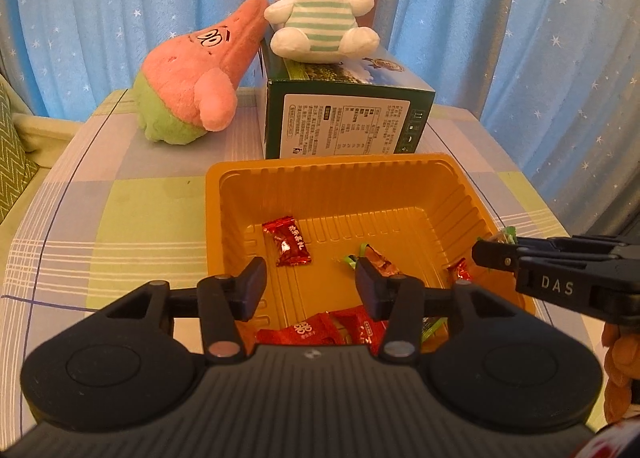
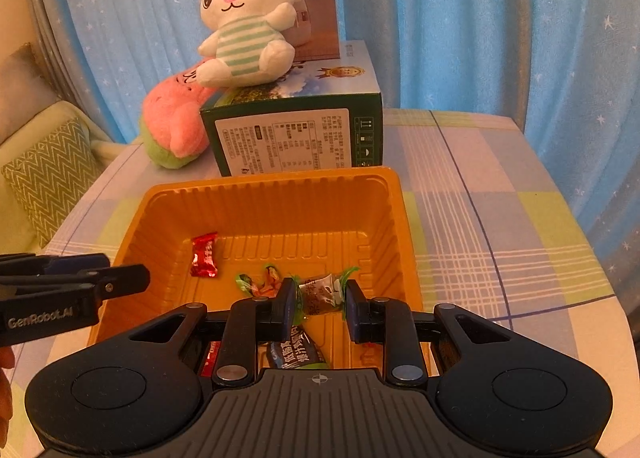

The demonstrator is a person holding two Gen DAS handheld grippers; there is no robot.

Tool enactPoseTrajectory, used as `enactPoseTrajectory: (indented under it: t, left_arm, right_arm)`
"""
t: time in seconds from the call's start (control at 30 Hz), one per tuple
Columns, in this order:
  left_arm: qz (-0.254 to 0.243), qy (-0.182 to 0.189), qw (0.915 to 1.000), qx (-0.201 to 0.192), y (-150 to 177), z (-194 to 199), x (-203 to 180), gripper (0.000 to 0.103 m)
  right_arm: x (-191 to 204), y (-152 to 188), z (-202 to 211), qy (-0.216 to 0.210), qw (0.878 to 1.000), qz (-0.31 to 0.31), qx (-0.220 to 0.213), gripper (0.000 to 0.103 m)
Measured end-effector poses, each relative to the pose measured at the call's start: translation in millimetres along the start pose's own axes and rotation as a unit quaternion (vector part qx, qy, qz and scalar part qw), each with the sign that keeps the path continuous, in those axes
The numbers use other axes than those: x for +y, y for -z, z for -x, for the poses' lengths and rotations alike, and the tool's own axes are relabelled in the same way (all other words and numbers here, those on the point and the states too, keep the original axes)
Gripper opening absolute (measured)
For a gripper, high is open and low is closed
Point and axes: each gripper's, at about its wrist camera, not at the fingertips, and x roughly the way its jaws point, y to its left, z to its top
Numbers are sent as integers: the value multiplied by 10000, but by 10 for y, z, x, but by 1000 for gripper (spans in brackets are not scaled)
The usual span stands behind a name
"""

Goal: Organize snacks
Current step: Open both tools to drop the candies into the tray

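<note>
An orange plastic tray [image 1: 332,182] [image 2: 264,198] sits on the checked tablecloth and holds several wrapped snacks. A red candy [image 1: 286,246] [image 2: 205,255] lies at its left, a green-ended orange candy [image 1: 370,262] [image 2: 262,283] near the middle, red packets [image 1: 316,332] at the near end. My left gripper [image 1: 311,286] is open and empty over the tray's near end. My right gripper [image 2: 317,304] hovers over the tray with a silver, green-ended candy [image 2: 322,292] between its fingers; in the left wrist view [image 1: 490,254] its tips hold that candy above the tray's right rim.
A dark green box [image 1: 344,114] [image 2: 296,130] stands right behind the tray with a white bunny plush [image 1: 320,2] [image 2: 244,26] on top. A pink and green plush [image 1: 192,82] [image 2: 176,126] leans at its left. Blue star curtain behind; a sofa cushion [image 2: 52,174] to the left.
</note>
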Motion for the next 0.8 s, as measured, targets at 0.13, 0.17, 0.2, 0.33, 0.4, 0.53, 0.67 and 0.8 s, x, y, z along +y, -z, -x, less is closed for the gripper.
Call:
enactPoseTrajectory:
  t: [0.13,0.17,0.2,0.33,0.4,0.53,0.67,0.8]
  left_arm:
    - [-56,-37,10000,-9,19,28,-2,51]
    - [-53,-40,10000,-16,21,37,1,52]
    - [-47,-35,10000,-23,25,50,8,56]
    - [-56,-32,9999,-77,47,113,23,65]
    - [-73,-48,9999,-104,65,151,32,67]
    - [-142,-63,9998,-155,130,244,31,68]
    - [-158,-39,9997,-198,223,383,20,68]
    - [-119,-12,9997,-227,372,575,-13,69]
  right_arm:
    - [-3,-25,5,-13,10000,-29,-24,26]
    - [-3,-34,6,-17,10000,-44,-34,26]
    - [-3,-46,8,-21,10000,-64,-51,26]
    - [-7,-69,10,-107,9997,-119,-199,30]
    - [-37,-70,20,-146,9994,-223,-230,64]
    - [-115,-48,111,-243,9983,-418,-339,66]
    - [-175,-10,261,-132,9980,-488,-370,66]
    - [-249,91,495,-88,9969,-677,-381,66]
